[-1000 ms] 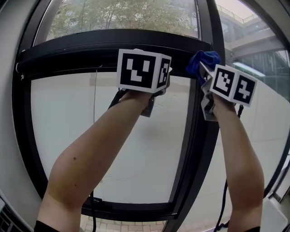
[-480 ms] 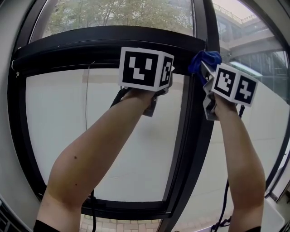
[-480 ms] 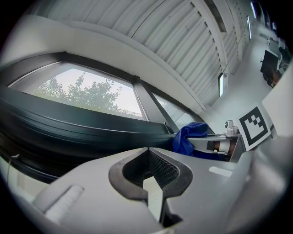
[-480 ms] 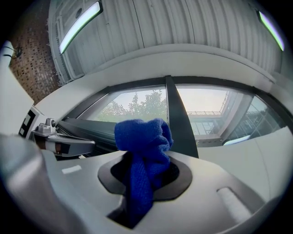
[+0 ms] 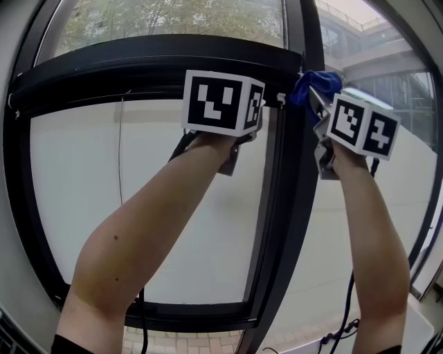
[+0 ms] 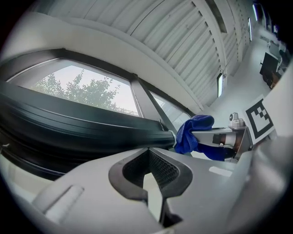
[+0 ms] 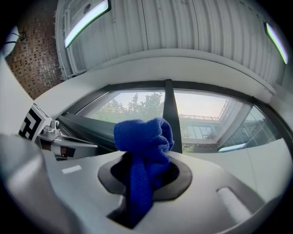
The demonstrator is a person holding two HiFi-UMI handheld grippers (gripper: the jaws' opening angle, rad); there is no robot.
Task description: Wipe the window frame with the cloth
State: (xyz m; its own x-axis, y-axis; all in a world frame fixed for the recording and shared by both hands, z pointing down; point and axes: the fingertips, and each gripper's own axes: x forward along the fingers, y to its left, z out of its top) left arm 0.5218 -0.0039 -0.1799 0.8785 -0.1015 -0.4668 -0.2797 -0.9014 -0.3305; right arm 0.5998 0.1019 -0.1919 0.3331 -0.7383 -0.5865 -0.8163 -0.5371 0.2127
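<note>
Toward nine o'clock in the head view: black metal window frame (image 5: 31, 207), curving round a pale glass pane (image 5: 104, 200). Across twelve o'clock: its thick horizontal crossbar (image 5: 138, 66), with leafy green trees (image 5: 159, 17) beyond the upper glass.

Just below that bar, near centre: left gripper (image 6: 153, 183), raised on a bare forearm, jaws pressed together with nothing between them. Idle, by the look of it, and not touching the frame so far as can be told.

At one o'clock: dark vertical post (image 5: 294, 180) meeting the crossbar. Right at that joint: bunched blue terry cloth (image 5: 315, 84), clamped firmly by the right gripper (image 7: 146, 183), a wad standing proud of the tips and a tail hanging down between the pads. Against or just beside the post's upper end; contact itself not plain.

Judged from this: wiping under way at the top corner. No visible trace of clean or dirty on the black metal, so share done cannot be read. Likely left: the run of the post toward six o'clock, the crossbar, the lower rail (image 5: 187, 314).
</note>
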